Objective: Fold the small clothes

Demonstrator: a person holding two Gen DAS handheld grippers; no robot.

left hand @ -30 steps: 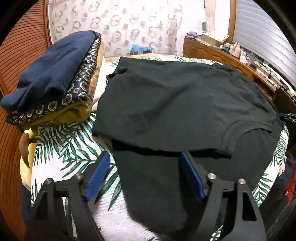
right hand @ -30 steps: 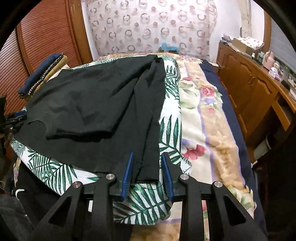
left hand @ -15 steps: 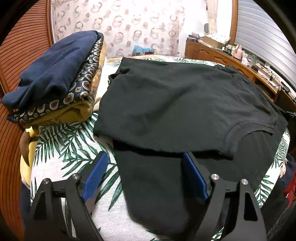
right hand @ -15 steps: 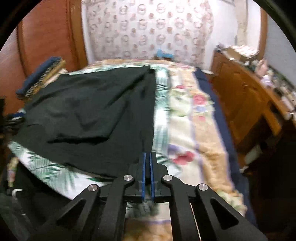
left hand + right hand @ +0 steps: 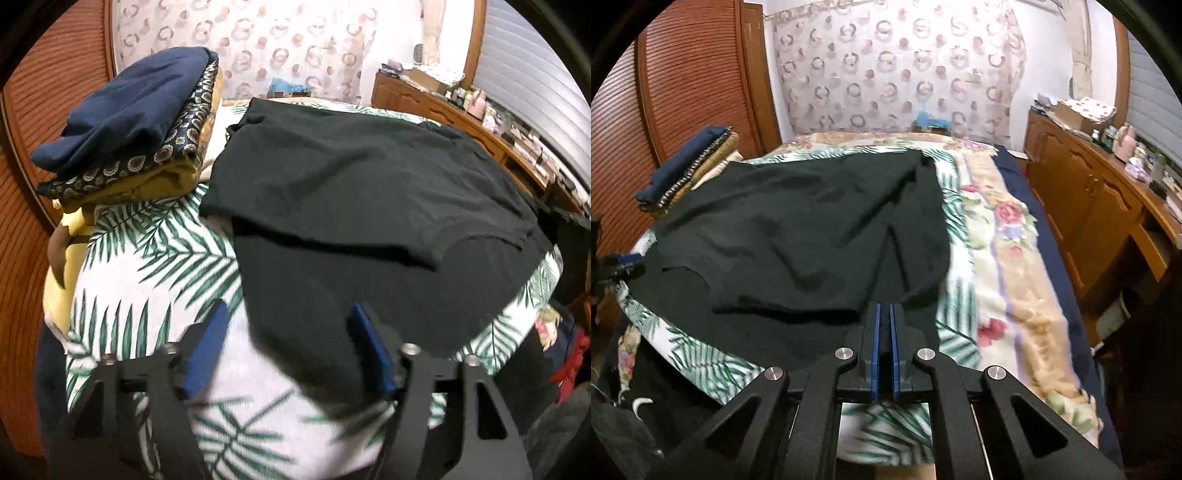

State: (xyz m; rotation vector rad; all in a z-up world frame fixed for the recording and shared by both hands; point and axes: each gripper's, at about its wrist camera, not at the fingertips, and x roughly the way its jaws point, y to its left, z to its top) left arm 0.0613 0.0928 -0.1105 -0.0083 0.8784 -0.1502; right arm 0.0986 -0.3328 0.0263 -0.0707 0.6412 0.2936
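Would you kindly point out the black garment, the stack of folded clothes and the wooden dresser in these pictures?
black garment (image 5: 362, 177), left wrist view, on its folded-over upper layer.
stack of folded clothes (image 5: 136, 107), left wrist view, on the navy piece on top.
wooden dresser (image 5: 1082, 192), right wrist view, on a cabinet door front.

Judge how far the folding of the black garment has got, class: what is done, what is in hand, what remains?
Done: folded clothes stack sits aside; black garment has one part folded over. In hand: right hand-held gripper is shut on its near edge; left hand-held gripper is closing around another edge. Left: further folds, then stacking.
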